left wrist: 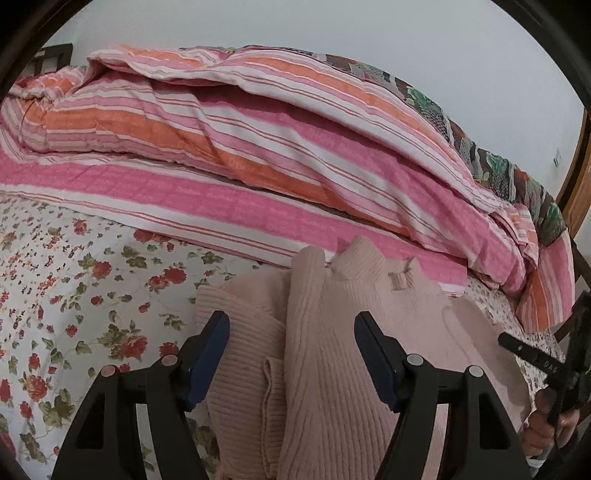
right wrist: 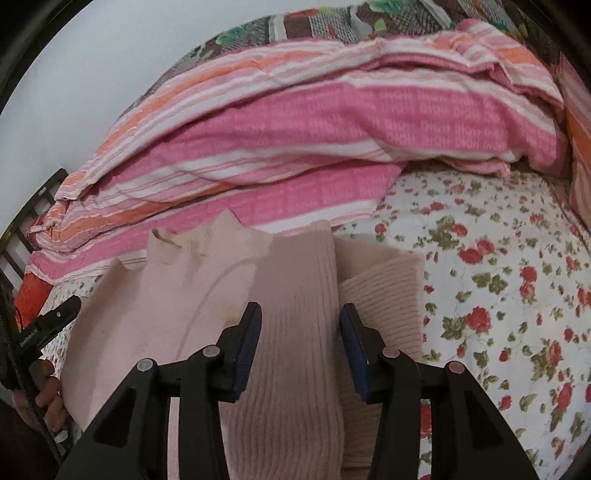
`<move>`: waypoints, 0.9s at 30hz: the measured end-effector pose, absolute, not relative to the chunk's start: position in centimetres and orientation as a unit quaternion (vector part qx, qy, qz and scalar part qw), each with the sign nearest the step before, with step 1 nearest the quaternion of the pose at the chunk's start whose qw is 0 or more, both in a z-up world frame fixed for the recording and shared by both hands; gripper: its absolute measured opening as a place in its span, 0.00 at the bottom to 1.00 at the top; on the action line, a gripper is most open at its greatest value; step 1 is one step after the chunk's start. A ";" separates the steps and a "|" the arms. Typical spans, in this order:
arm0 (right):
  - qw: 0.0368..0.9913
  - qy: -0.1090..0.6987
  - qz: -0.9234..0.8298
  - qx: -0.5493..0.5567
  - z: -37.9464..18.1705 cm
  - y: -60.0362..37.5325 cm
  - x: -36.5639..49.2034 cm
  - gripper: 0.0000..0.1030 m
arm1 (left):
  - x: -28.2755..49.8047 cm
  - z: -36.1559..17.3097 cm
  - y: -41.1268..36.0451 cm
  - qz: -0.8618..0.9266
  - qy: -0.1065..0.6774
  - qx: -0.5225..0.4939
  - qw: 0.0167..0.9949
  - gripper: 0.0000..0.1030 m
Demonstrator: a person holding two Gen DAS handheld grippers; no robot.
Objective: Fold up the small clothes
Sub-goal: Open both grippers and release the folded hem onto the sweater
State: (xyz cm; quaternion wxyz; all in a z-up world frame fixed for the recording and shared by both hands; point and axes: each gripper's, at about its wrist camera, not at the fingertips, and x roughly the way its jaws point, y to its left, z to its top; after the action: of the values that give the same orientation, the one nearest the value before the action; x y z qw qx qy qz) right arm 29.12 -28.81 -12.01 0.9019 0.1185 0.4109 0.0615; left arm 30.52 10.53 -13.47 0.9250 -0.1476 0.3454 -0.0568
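A pale pink ribbed sweater (left wrist: 332, 332) lies on the floral bedsheet (left wrist: 74, 295), collar toward the striped quilt, one sleeve (left wrist: 306, 288) folded lengthwise over its body. My left gripper (left wrist: 291, 325) hovers over that sleeve, open, its blue pads (left wrist: 207, 354) apart and pressing on nothing. In the right wrist view the same sweater (right wrist: 184, 314) fills the lower middle. My right gripper (right wrist: 300, 314) is open too, and the sleeve (right wrist: 299, 288) runs beneath the gap between its jaws. Each view shows the other gripper at its edge, held by a hand (right wrist: 44, 395).
A bunched pink, orange and white striped quilt (left wrist: 258, 147) lies right behind the sweater, on a darker patterned blanket (left wrist: 498, 166). Floral sheet (right wrist: 498, 295) stretches out beside the sweater. A dark bed frame (right wrist: 26, 218) and a pale wall (left wrist: 332, 29) stand behind.
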 end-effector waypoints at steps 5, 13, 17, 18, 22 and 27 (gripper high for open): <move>0.911 0.395 0.065 0.095 -9.5 -27.7 28.3 0.43 | 30.1 -13.0 9.8 -0.050 0.355 -0.121 0.926 0.66; 0.909 0.402 0.057 0.092 -8.3 -28.6 22.2 0.43 | 26.0 -13.1 10.6 -0.057 0.362 -0.146 0.919 0.66; 0.892 0.432 0.055 0.118 -10.0 -29.5 19.0 0.43 | 22.4 -13.9 11.0 -0.081 0.376 -0.172 0.907 0.66; 0.890 0.437 0.055 0.120 -10.3 -29.5 18.5 0.43 | 21.8 -14.0 11.1 -0.085 0.378 -0.178 0.905 0.66; 0.884 0.448 0.062 0.122 -11.2 -29.4 16.0 0.44 | 18.3 -15.1 11.5 -0.107 0.392 -0.206 0.890 0.66; 0.868 0.468 0.076 0.149 -12.9 -28.9 15.1 0.44 | 16.3 -16.6 11.0 -0.117 0.407 -0.225 0.878 0.66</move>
State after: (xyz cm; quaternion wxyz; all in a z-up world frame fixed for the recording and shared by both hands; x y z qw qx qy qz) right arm 15.08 -28.94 -12.88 0.8678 0.1490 0.4680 0.0757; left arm 16.33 11.03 -16.63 0.8777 -0.2252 0.4066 -0.1166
